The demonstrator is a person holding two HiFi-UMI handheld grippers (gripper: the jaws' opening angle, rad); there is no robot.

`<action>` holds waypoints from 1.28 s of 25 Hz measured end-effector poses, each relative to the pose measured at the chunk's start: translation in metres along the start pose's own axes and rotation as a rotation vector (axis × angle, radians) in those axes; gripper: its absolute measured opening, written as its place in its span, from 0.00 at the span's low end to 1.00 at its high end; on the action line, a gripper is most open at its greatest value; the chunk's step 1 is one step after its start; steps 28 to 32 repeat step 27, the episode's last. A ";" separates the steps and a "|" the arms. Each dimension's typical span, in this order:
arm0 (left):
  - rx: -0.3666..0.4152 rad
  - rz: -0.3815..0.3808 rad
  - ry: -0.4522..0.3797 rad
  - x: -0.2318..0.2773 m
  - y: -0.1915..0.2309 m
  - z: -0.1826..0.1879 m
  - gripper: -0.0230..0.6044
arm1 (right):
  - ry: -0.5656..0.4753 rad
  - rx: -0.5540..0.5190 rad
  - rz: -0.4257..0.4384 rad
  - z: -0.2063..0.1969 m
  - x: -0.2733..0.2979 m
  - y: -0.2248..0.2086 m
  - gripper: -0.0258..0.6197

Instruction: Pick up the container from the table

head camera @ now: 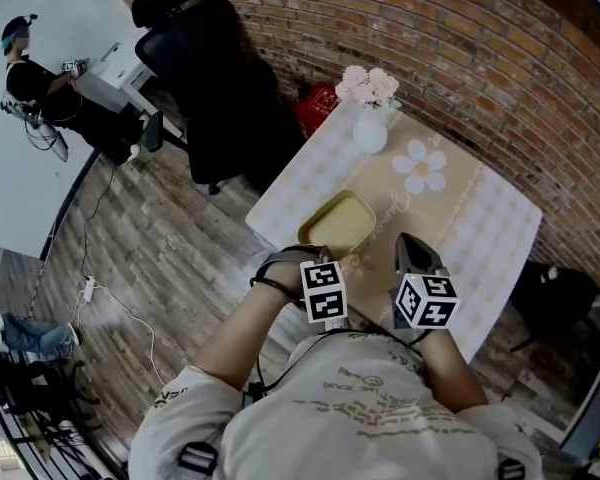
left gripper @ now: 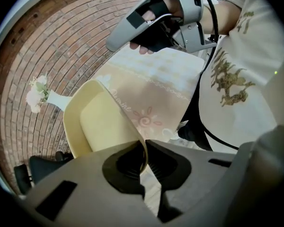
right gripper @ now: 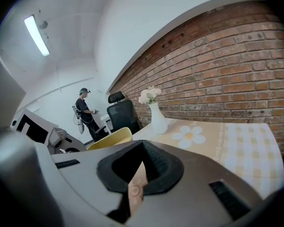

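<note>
The container (head camera: 340,223) is a shallow pale-yellow tray near the table's left edge. In the left gripper view the container (left gripper: 97,122) hangs tilted above the cloth, and my left gripper (left gripper: 144,157) is shut on its thin near rim. In the head view the left gripper (head camera: 300,256) sits at the tray's near corner. My right gripper (head camera: 412,250) hovers to the right over the tablecloth, jaws together and empty. From the right gripper view only the container's (right gripper: 111,138) yellow edge shows, left of the right gripper (right gripper: 135,188).
A white vase (head camera: 370,133) of pale flowers stands at the far end of the table (head camera: 480,228), which has a checked, flower-printed cloth. A black office chair (head camera: 220,68) and a red box (head camera: 318,103) stand beyond it. A person (head camera: 25,68) stands far left. A brick wall runs along the right.
</note>
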State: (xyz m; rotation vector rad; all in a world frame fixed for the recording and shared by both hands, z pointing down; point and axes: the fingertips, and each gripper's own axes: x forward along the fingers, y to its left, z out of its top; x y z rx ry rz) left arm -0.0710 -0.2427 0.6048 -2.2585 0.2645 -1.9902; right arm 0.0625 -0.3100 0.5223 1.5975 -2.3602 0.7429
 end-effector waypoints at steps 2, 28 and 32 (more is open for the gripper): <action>-0.021 -0.003 0.010 -0.001 -0.002 -0.009 0.07 | 0.011 -0.019 0.009 -0.001 0.004 0.006 0.04; -0.049 -0.019 0.052 0.007 -0.005 -0.036 0.07 | 0.012 -0.047 0.006 0.002 0.008 0.014 0.04; -0.049 -0.019 0.052 0.007 -0.005 -0.036 0.07 | 0.012 -0.047 0.006 0.002 0.008 0.014 0.04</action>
